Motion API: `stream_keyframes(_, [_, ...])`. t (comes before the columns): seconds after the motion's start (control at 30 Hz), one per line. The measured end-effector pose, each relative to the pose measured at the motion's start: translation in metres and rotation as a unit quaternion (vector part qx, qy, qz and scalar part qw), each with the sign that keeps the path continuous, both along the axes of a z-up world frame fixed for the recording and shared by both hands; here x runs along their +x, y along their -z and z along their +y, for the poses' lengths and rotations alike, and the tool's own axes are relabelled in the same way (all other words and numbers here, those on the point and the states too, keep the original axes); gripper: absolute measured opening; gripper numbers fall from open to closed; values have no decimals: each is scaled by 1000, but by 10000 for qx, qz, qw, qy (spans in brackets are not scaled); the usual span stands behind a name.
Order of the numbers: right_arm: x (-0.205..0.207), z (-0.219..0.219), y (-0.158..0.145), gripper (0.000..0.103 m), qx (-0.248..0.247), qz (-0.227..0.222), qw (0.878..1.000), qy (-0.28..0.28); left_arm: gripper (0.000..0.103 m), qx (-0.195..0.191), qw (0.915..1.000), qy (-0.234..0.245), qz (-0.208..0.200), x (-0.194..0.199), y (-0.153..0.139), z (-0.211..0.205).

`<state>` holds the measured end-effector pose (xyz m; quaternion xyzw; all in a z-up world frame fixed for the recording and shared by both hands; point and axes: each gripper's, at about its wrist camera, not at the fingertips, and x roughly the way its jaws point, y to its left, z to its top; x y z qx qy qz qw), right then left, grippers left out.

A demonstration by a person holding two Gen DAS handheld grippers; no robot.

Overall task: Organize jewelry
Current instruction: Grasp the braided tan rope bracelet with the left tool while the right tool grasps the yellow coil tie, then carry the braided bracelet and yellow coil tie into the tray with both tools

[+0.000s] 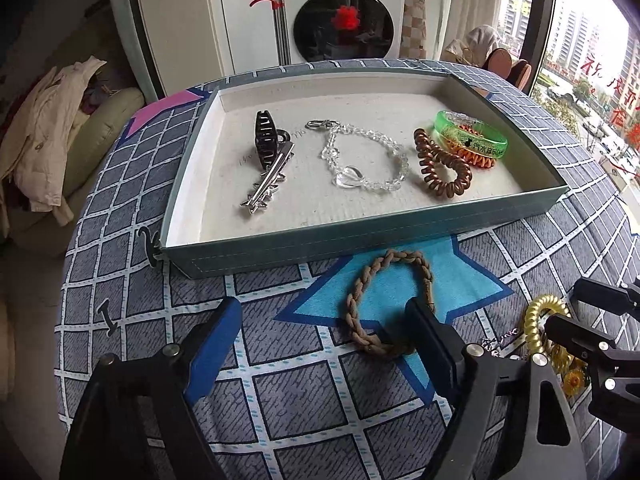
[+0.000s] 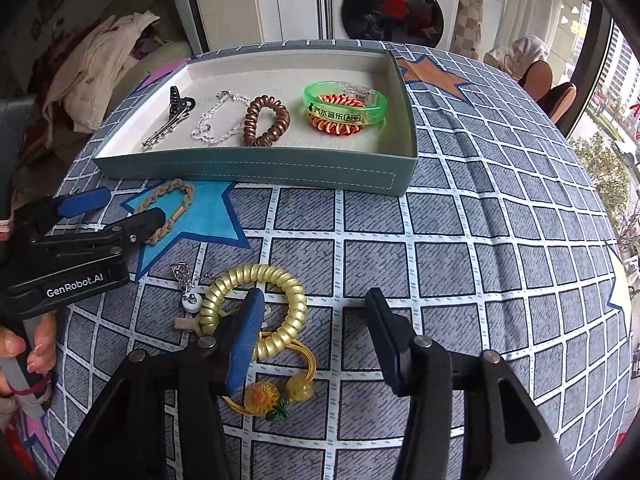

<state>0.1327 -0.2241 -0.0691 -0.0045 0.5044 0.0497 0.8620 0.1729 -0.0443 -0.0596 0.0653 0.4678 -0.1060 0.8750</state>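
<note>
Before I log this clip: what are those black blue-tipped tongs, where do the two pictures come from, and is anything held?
They are handheld two-finger grippers, one per hand, each carrying a camera looking along its fingers. The left gripper stands open at a braided tan hair tie, one finger inside its loop. The right gripper straddles a yellow coil hair tie, not visibly clamped. A teal tray holds a black claw clip, crystal bracelet and green bangle. Nothing is lifted.

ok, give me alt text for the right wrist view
The open right gripper hovers over a yellow coil hair tie and a sunflower hair tie on a checked cloth. Behind, a tray holds sorted jewelry.
</note>
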Motion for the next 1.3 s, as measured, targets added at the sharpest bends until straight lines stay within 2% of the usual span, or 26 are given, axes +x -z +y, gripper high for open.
stream_keyframes(0.07, [-1,2,0,48,-5,2,10000,-57,86,-27,9999,131,-10,-2,-1,-4])
stream_keyframes(0.23, [0,5,-1,36,58,46,9998,-197,72,-53,9995,310,-7,-4,-3,-11])
stream_keyframes(0.3, [0,5,-1,34,86,57,9997,-211,66,-82,9993,374,0,-5,-4,-13])
stream_keyframes(0.37, [0,5,-1,30,109,60,9997,-217,50,-102,9989,452,-25,-5,-5,-16])
stream_keyframes(0.4, [0,6,-1,26,133,59,9996,-221,49,-97,9988,481,-28,-6,-5,-17])
stream_keyframes(0.43, [0,6,-1,15,129,51,9997,-212,42,-79,9987,504,-41,-6,-5,-19])
stream_keyframes(0.47, [0,7,-1,12,81,41,9998,-194,30,-69,9986,525,-50,-7,-6,-21])
stream_keyframes(0.67, [-3,-1,-3,11,274,-49,9996,-39,28,-284,9986,451,-5,-10,-8,-9])
stream_keyframes(0.8, [-6,-13,-9,11,466,-128,9987,129,28,-557,9977,388,-35,-14,-14,2])
stream_keyframes(1.3, [-10,-23,-40,11,756,-445,9959,225,28,-854,9942,424,-501,-24,-61,20])
